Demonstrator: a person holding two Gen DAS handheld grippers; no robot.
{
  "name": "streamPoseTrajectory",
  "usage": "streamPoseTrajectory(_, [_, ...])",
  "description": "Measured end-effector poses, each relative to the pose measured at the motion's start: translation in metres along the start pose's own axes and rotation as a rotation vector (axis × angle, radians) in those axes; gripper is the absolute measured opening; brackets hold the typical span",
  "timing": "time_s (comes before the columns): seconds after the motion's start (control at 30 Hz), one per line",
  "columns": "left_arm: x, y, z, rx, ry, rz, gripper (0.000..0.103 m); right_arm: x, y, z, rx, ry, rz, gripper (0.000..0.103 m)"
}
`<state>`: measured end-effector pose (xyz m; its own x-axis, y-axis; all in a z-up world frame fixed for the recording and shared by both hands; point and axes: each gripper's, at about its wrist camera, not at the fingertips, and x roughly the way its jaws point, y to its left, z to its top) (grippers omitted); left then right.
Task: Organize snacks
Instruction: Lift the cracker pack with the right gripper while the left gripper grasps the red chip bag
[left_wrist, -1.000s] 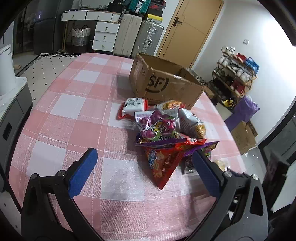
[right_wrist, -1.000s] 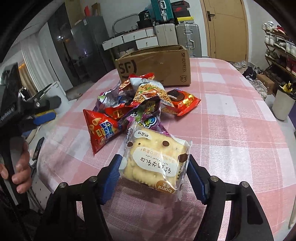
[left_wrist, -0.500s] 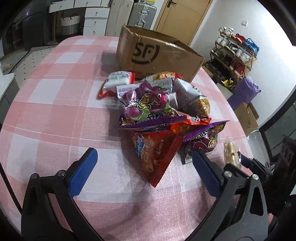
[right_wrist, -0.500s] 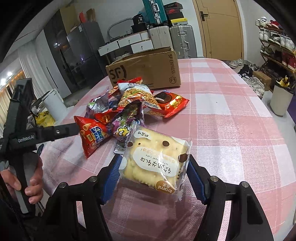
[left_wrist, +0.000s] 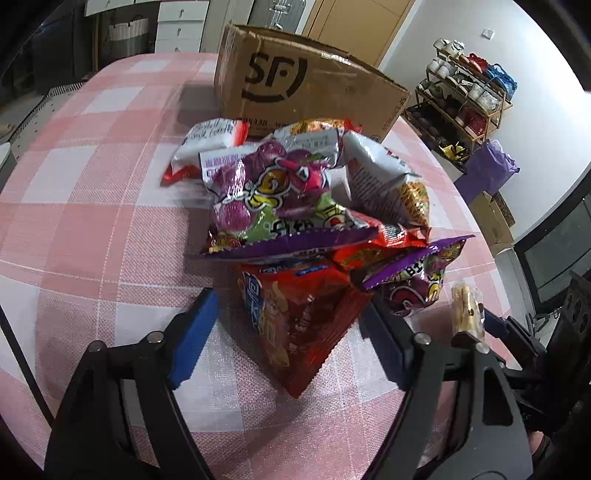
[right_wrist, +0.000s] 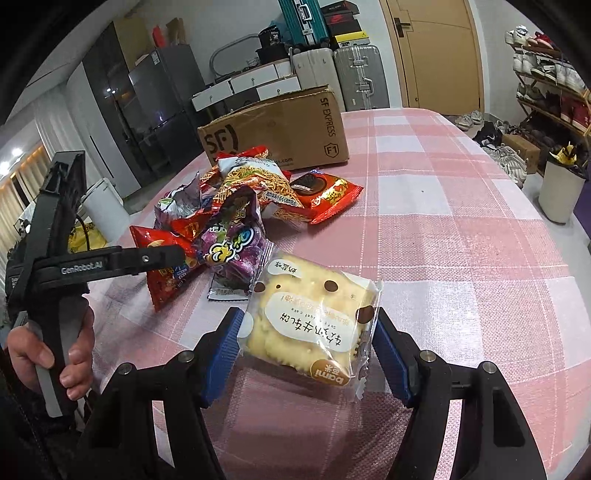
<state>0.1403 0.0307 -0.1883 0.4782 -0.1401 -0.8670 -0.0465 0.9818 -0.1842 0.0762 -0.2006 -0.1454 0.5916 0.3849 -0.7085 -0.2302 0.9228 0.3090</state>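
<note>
Left wrist view: a table (left_wrist: 92, 206) under a pink and white checked cloth fills most of the picture. At its far side stands a brown cardboard box (left_wrist: 303, 92) printed with "SF", its top open. Just near of the box lies the snack pile (left_wrist: 314, 206), a loose heap of foil bags overlapping one another: a purple bag (left_wrist: 273, 192) on top, silver and orange ones to the right, a white and red one at the far left. At the near end of the pile a red bag (left_wrist: 295, 317) points its corner toward the camera and lies between the blue pads of the left gripper (left_wrist: 291, 343). The jaws have just been closing from wide and now stand half-wide; the left pad is apart from the bag, the right pad is just beside its edge, and whether it touches cannot be told.

In the right wrist view the same table (right_wrist: 461, 221) runs away to the box (right_wrist: 280, 129), with the pile (right_wrist: 236, 214) left of centre. The right gripper (right_wrist: 306, 347) holds a pale biscuit pack (right_wrist: 314, 317) in clear wrap, both blue pads pressed on its sides, the pack lying near of the pile and close to the cloth. At the far left a hand (right_wrist: 55, 347) grips the black handle of the other gripper, whose arm reaches over the red bag (right_wrist: 166, 269).
</note>
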Motion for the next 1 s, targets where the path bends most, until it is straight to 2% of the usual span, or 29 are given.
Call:
streamPoseTrajectory(0.1, [0.009,0.000,0.010,-0.007,-0.004,-0.026,0.070,0.000,-0.001,0.000,0.002,-0.001,0.006,0.070])
streamPoseTrajectory(0.17, [0.015,0.001,0.019,-0.008,-0.002,-0.041,0.058,0.000,-0.001,-0.001,0.003,0.000,0.006,0.070])
streamPoseTrajectory(0.37, [0.034,-0.005,0.044,0.031,0.009,-0.069,0.041,-0.003,0.003,0.001,-0.007,-0.008,0.006,0.070])
streamPoseTrajectory(0.63, [0.057,-0.008,0.086,0.034,0.003,-0.109,0.038,-0.010,0.011,0.005,-0.028,-0.024,0.000,0.070])
streamPoseTrajectory(0.67, [0.053,-0.012,0.083,0.033,-0.003,-0.114,0.038,-0.011,0.012,0.005,-0.030,-0.027,-0.001,0.070])
streamPoseTrajectory(0.93, [0.060,-0.033,0.123,0.062,-0.023,-0.144,0.035,-0.017,0.019,0.009,-0.047,-0.043,-0.010,0.070])
streamPoseTrajectory(1.0, [0.053,-0.037,0.124,0.053,-0.024,-0.157,0.034,-0.018,0.021,0.010,-0.050,-0.044,-0.010,0.070])
